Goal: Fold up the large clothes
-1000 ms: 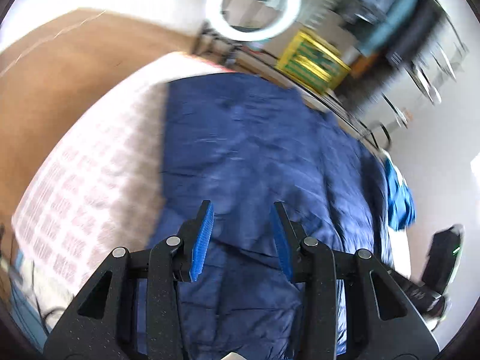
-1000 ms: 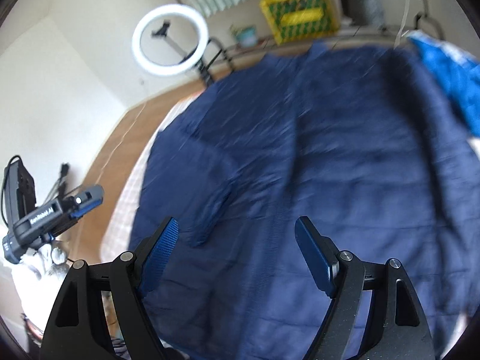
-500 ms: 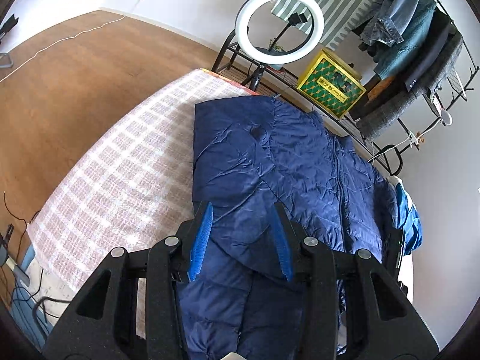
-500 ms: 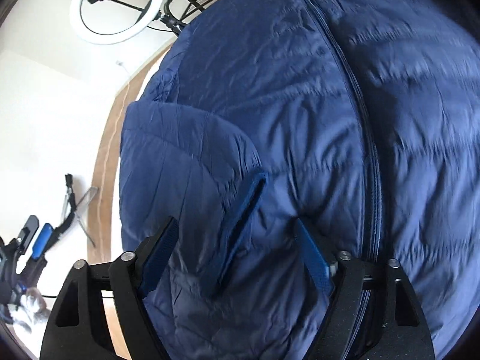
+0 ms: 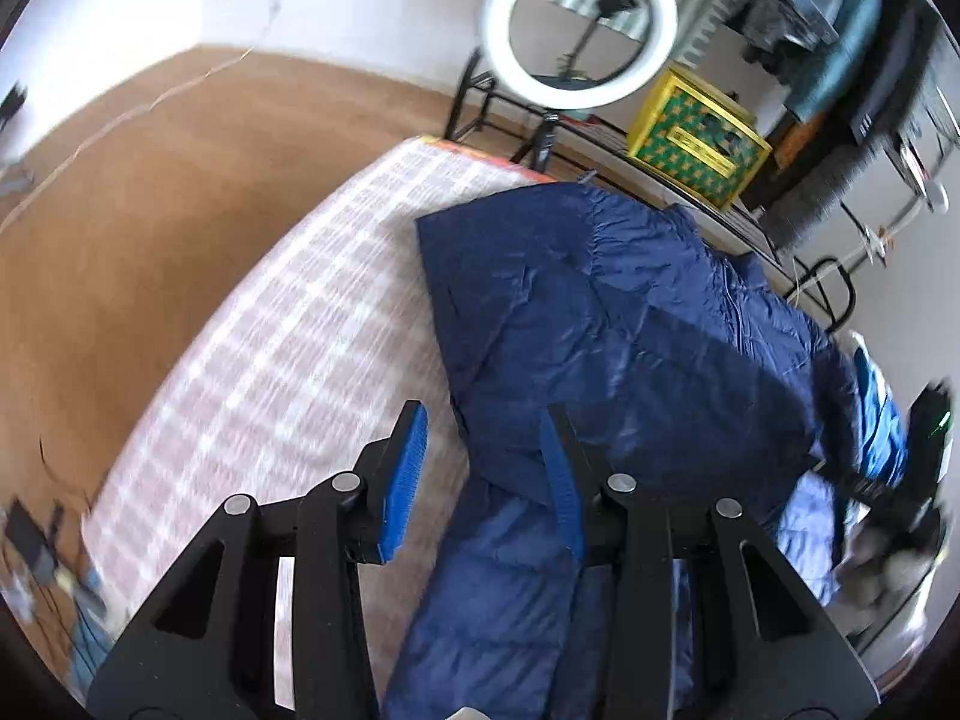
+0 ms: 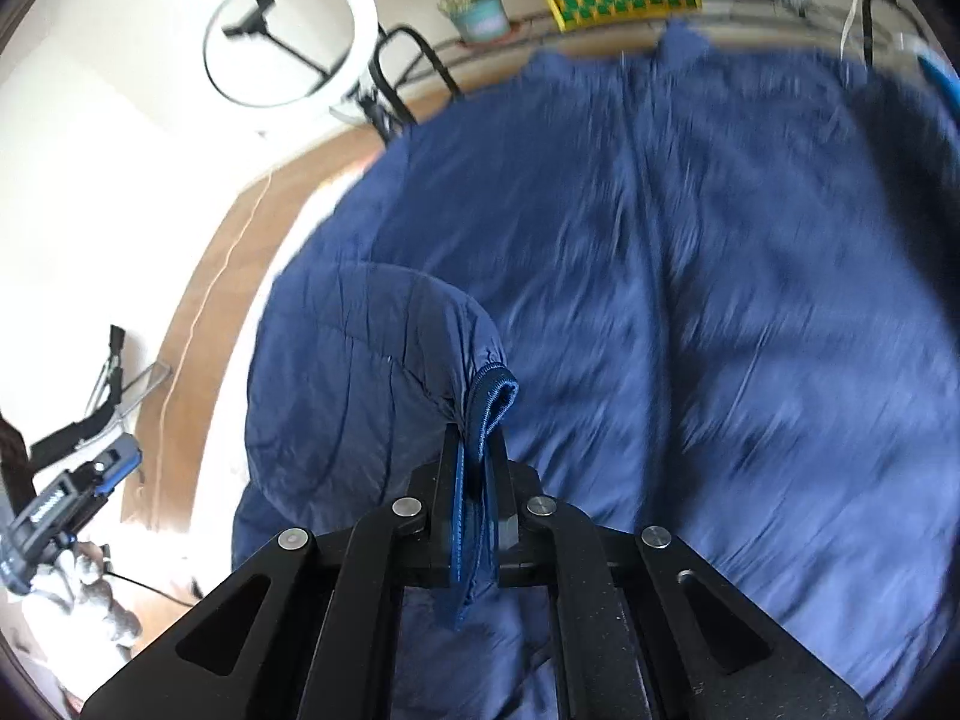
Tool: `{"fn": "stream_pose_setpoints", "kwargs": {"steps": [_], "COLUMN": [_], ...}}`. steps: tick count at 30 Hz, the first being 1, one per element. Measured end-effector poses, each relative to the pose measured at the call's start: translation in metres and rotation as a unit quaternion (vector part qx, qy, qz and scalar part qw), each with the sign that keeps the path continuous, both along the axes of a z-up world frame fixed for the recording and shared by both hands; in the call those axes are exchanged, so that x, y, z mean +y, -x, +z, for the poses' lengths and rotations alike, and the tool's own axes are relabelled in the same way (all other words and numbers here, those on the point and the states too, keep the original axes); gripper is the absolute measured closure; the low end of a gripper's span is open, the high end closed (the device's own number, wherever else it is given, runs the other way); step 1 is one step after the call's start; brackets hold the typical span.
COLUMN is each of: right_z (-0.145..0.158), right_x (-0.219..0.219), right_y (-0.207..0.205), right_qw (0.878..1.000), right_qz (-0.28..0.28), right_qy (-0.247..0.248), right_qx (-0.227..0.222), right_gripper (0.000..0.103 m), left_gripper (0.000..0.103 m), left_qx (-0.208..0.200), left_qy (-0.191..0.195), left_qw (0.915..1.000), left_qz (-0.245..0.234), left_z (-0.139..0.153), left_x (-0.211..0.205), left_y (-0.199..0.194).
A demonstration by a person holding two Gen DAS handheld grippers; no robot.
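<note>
A large navy quilted jacket (image 5: pixel 630 330) lies spread on a bed with a pink checked cover (image 5: pixel 288 348). It fills the right wrist view (image 6: pixel 690 270), zip up the middle. My right gripper (image 6: pixel 474 450) is shut on the ribbed cuff of the jacket's sleeve (image 6: pixel 489 399) and holds the sleeve (image 6: pixel 360 372) lifted over the jacket's body. My left gripper (image 5: pixel 480 468) is open and empty above the jacket's left edge, the right finger over the fabric, the left finger over the bed cover.
A ring light on a stand (image 5: pixel 579 30) and a yellow-green crate (image 5: pixel 696 132) stand beyond the bed's far end. A clothes rack (image 5: pixel 840 60) is at the far right. A bright blue garment (image 5: pixel 882 420) lies past the jacket. Wooden floor (image 5: pixel 150 192) lies left.
My right gripper has shut on the sleeve cuff and lifted the sleeve off the jacket. My left gripper has shifted left toward the jacket's edge and stays open.
</note>
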State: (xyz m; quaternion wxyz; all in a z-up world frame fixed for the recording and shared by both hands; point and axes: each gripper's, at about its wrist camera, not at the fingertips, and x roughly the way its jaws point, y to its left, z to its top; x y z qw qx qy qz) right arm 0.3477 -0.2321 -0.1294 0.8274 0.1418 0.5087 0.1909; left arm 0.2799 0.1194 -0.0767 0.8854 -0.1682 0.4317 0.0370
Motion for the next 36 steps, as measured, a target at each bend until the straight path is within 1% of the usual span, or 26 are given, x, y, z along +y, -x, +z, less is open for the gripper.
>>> {"fn": "stream_pose_setpoints", "kwargs": {"steps": [3, 4, 6, 8, 10, 11, 12, 14, 15, 18, 21, 25, 27, 29, 30, 32, 33, 34, 36], "right_z": [0.018, 0.024, 0.031, 0.035, 0.035, 0.035, 0.033, 0.027, 0.027, 0.012, -0.001, -0.016, -0.026, -0.036, -0.039, -0.039, -0.037, -0.033, -0.02], "right_x": [-0.012, -0.016, -0.029, -0.052, -0.069, -0.085, -0.086, -0.114, -0.122, -0.147, -0.154, -0.145, -0.14, -0.139, -0.139, -0.141, -0.143, -0.146, -0.154], "right_y": [-0.018, -0.024, -0.037, -0.056, -0.069, -0.077, -0.082, -0.092, -0.095, -0.109, -0.121, -0.133, -0.136, -0.14, -0.141, -0.141, -0.14, -0.137, -0.126], "right_qw": [0.999, 0.998, 0.996, 0.994, 0.993, 0.991, 0.99, 0.987, 0.985, 0.981, 0.981, 0.983, 0.984, 0.982, 0.98, 0.976, 0.975, 0.974, 0.975], "right_qz": [0.001, 0.0, -0.008, -0.028, -0.046, -0.062, -0.072, -0.103, -0.113, -0.136, -0.139, -0.121, -0.114, -0.108, -0.107, -0.109, -0.112, -0.116, -0.128], "right_qy": [0.023, 0.033, 0.058, 0.069, 0.074, 0.08, 0.083, 0.09, 0.096, 0.111, 0.116, 0.121, 0.127, 0.147, 0.165, 0.188, 0.191, 0.191, 0.177], "right_qx": [-0.035, -0.047, -0.069, -0.076, -0.08, -0.084, -0.086, -0.089, -0.088, -0.08, -0.075, -0.065, -0.051, -0.039, -0.035, -0.032, -0.033, -0.036, -0.049], "right_gripper": [0.099, 0.099, 0.099, 0.099, 0.099, 0.099, 0.099, 0.099, 0.099, 0.099, 0.099, 0.099, 0.099, 0.099, 0.096, 0.094, 0.089, 0.079, 0.066], "left_gripper": [0.063, 0.065, 0.066, 0.067, 0.067, 0.067, 0.067, 0.067, 0.067, 0.067, 0.067, 0.067, 0.067, 0.067, 0.067, 0.067, 0.067, 0.067, 0.067], "left_qx": [-0.007, -0.005, 0.002, 0.009, 0.011, 0.011, 0.01, 0.01, 0.011, 0.012, 0.014, 0.029, 0.036, 0.036, 0.034, 0.021, 0.014, 0.008, -0.007], "left_qy": [-0.038, -0.038, -0.023, -0.022, -0.014, -0.011, -0.008, -0.011, -0.017, -0.034, -0.047, -0.074, -0.075, -0.078, -0.08, -0.086, -0.087, -0.086, -0.083], "left_qw": [0.9988, 0.9986, 0.9985, 0.9983, 0.9982, 0.9983, 0.9983, 0.9981, 0.9977, 0.996, 0.9938, 0.9899, 0.9892, 0.9891, 0.989, 0.9885, 0.9885, 0.9886, 0.9888], "left_qz": [-0.031, -0.037, -0.05, -0.054, -0.057, -0.057, -0.057, -0.059, -0.065, -0.082, -0.1, -0.117, -0.12, -0.119, -0.12, -0.122, -0.123, -0.123, -0.123], "left_z": [-0.007, -0.013, -0.026, -0.039, -0.048, -0.051, -0.054, -0.058, -0.06, -0.063, -0.068, -0.083, -0.089, -0.088, -0.084, -0.071, -0.063, -0.056, -0.036], "left_x": [-0.008, -0.009, -0.009, -0.013, -0.015, -0.017, -0.019, -0.026, -0.033, -0.052, -0.072, -0.09, -0.093, -0.095, -0.095, -0.096, -0.095, -0.095, -0.095], "left_y": [-0.021, -0.028, -0.043, -0.063, -0.077, -0.085, -0.092, -0.107, -0.117, -0.131, -0.135, -0.134, -0.132, -0.127, -0.124, -0.113, -0.105, -0.1, -0.085]}}
